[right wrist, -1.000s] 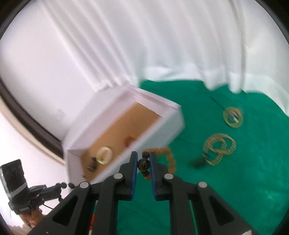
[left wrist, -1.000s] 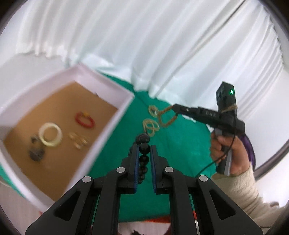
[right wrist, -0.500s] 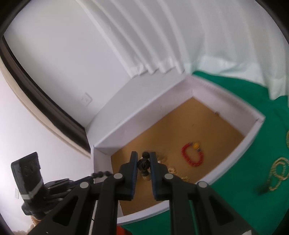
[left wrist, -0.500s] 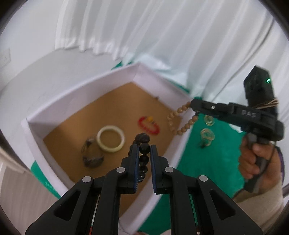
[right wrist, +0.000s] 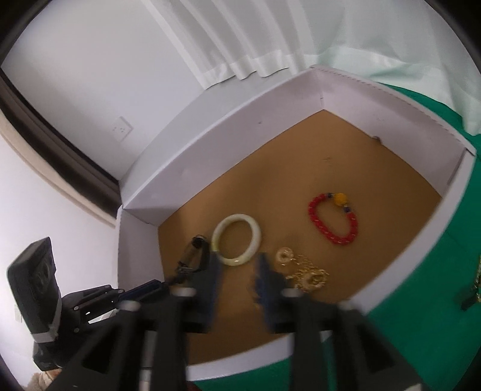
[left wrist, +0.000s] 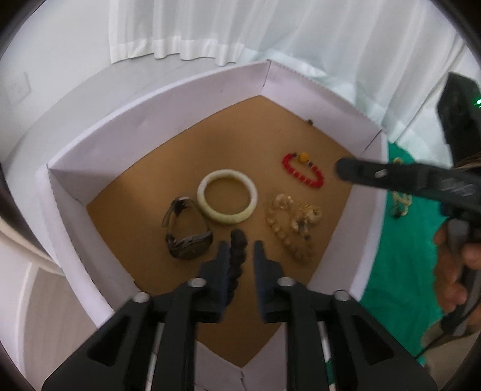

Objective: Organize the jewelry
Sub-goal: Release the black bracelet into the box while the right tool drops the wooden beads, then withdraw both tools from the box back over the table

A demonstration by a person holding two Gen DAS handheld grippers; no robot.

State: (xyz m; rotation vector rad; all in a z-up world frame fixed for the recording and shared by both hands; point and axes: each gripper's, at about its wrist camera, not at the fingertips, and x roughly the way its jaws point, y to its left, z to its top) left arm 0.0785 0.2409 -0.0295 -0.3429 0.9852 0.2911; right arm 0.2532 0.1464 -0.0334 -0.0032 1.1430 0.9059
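A white box (left wrist: 168, 99) with a brown floor holds a pale bangle (left wrist: 227, 200), a red bead bracelet (left wrist: 303, 174), a wristwatch (left wrist: 186, 237), gold chains and a tan bead bracelet (left wrist: 288, 234). My left gripper (left wrist: 239, 255) is open over the box; a dark bead bracelet (left wrist: 237, 258) hangs between its jaws, apart from both. My right gripper (right wrist: 237, 270) is open and empty over the box (right wrist: 210, 132), just above the bangle (right wrist: 236, 239) and gold chains (right wrist: 303, 272). The red bracelet (right wrist: 332, 219) lies to the right.
The box stands on a green cloth (left wrist: 399, 270), where more gold jewelry (left wrist: 401, 200) lies to the right of the box. White curtains (left wrist: 240, 27) hang behind. A wall socket (right wrist: 121, 129) is on the left wall.
Both grippers moved over the box and opened. The tan bead bracelet left my right gripper and lies on the box floor. The dark bracelet is loose between my left jaws.
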